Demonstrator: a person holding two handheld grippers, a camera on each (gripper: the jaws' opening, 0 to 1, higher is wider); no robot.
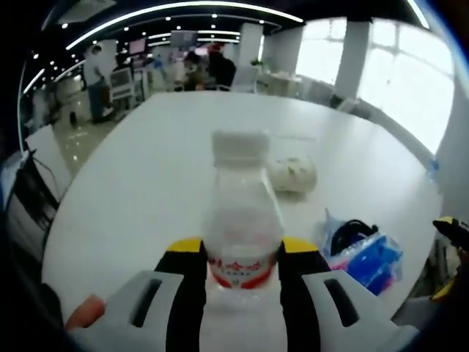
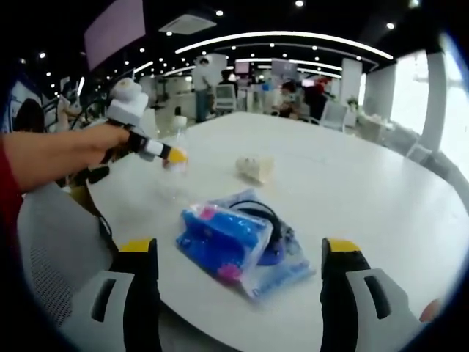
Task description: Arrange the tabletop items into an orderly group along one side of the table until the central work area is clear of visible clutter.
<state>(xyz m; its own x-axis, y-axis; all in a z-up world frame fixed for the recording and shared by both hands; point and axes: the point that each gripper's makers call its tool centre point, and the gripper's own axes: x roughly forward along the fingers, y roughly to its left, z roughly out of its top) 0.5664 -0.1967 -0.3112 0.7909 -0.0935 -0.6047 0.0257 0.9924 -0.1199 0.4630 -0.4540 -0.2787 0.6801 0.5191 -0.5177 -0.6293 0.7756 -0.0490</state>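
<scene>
In the left gripper view, the left gripper (image 1: pixel 242 275) is clamped on a clear plastic water bottle (image 1: pixel 240 220). The two jaws press on the bottle's lower part, one on each side, right at its red label. The bottle stands straight up between them, and its white cap (image 1: pixel 239 145) points up and away from the camera. So its long way runs up and down, not flat on the table.

In the right gripper view, the right gripper (image 2: pixel 238 293) has its jaws wide apart and holds nothing. Just ahead of them, between the two jaws, a blue plastic packet (image 2: pixel 227 238) lies flat on the white round table (image 2: pixel 366 191). A black cord (image 2: pixel 267 214) in a clear bag lies touching it on the far side. The packet's long way runs slanting from near left to far right. The right gripper is the nearer one to this pile, so I think it is the one to pick it up.

Farther off, a small crumpled white thing (image 2: pixel 255 168) sits alone on the table. It may be a tissue or wrapper, but I cannot tell. To the left, a hand (image 2: pixel 95 143) holds the left gripper with the bottle near the table's edge.

I think the bottle is ready to be put down by that edge, and the pile and the white thing are yet to be tidied.
</scene>
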